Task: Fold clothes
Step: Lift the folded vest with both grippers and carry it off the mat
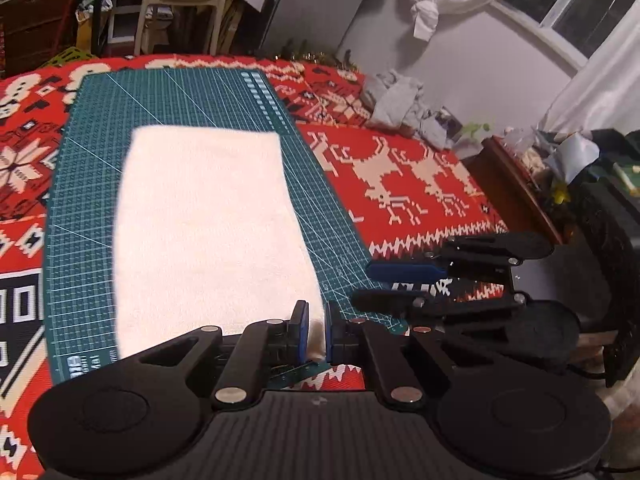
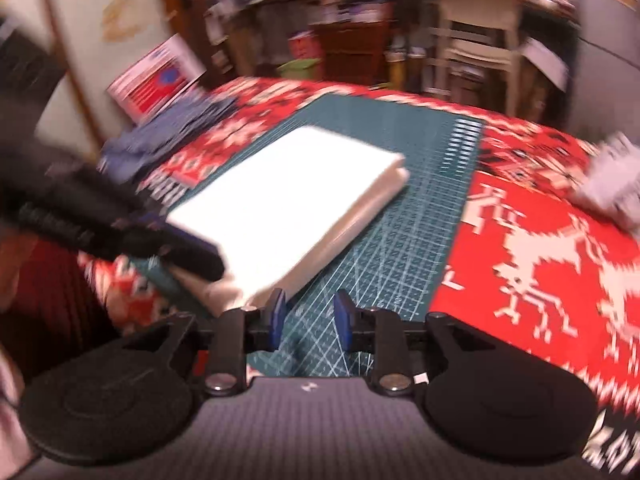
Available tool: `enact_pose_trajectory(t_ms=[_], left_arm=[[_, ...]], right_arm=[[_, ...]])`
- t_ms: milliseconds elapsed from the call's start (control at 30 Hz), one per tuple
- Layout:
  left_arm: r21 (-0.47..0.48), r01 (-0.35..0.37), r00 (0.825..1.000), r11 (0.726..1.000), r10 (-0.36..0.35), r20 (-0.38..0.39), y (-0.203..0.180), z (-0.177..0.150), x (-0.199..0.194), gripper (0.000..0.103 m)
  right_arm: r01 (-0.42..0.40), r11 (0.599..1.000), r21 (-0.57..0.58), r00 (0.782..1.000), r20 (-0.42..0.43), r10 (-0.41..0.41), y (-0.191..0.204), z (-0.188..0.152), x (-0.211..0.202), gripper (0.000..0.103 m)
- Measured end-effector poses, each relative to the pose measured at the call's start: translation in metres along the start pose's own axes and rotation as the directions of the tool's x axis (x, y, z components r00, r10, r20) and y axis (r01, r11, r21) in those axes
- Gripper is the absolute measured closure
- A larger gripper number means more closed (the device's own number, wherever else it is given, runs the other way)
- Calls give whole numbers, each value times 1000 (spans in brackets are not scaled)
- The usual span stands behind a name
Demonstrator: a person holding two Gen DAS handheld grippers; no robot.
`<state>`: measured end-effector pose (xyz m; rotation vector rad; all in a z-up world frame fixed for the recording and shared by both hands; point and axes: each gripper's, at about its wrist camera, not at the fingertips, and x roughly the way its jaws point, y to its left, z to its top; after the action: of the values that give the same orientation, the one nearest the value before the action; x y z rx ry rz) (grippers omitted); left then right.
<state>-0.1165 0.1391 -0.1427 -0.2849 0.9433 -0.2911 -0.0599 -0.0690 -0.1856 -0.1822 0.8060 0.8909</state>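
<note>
White cloth (image 1: 208,232), folded into a thick oblong, lay on the green cutting mat (image 1: 80,184), which sat on my red patterned tablecloth (image 1: 400,176). My left gripper (image 1: 316,332) was clamped on the near right corner of the cloth, a pinch of fabric showing between its blue pads (image 1: 301,330). My right gripper (image 2: 308,326) hung just beside that corner, over bare mat, its jaws parted with only the mat's grid lines showing between them. In the right wrist view the cloth (image 2: 292,196) showed doubled layers along its right edge, and the picture was blurred. A crumpled grey garment (image 1: 394,100) sat well apart at the far right of the table, near the wall
</note>
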Motion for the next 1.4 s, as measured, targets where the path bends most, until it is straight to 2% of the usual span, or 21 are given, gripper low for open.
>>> enact_pose_trajectory(t_ms=[133, 267, 467, 667, 767, 1033, 1167, 1200, 1333, 1400], left_arm=[[-24, -29, 998, 999, 30, 52, 16, 2, -17, 76], [-49, -66, 993, 997, 70, 99, 35, 5, -32, 68], [-107, -132, 979, 985, 147, 142, 74, 16, -39, 63], [-143, -114, 980, 983, 135, 144, 104, 26, -29, 55], [-154, -86, 987, 984, 105, 121, 112, 27, -18, 55], [-187, -14, 997, 982, 29, 77, 124, 28, 3, 55], [-200, 8, 998, 980, 5, 65, 128, 27, 9, 56], [-204, 17, 998, 979, -5, 59, 129, 26, 11, 58], [-198, 40, 999, 979, -31, 45, 127, 25, 15, 73], [-194, 45, 998, 980, -37, 47, 127, 26, 15, 74]], right_arm=[[38, 981, 188, 998, 36, -46, -6, 3, 1, 73], [29, 936, 350, 994, 87, -63, -10, 7, 10, 73], [50, 878, 476, 988, 106, -113, -13, 20, 36, 73], [99, 807, 582, 986, 52, -158, -24, 27, 71, 71], [104, 782, 614, 985, 48, -169, -28, 26, 81, 69], [70, 747, 661, 988, 58, -144, -32, 28, 91, 67], [87, 747, 659, 989, 33, -144, -32, 30, 99, 62], [82, 736, 672, 989, 34, -141, -33, 28, 99, 62], [79, 738, 670, 990, 35, -138, -31, 28, 98, 68], [88, 750, 656, 989, 30, -143, -27, 29, 96, 68]])
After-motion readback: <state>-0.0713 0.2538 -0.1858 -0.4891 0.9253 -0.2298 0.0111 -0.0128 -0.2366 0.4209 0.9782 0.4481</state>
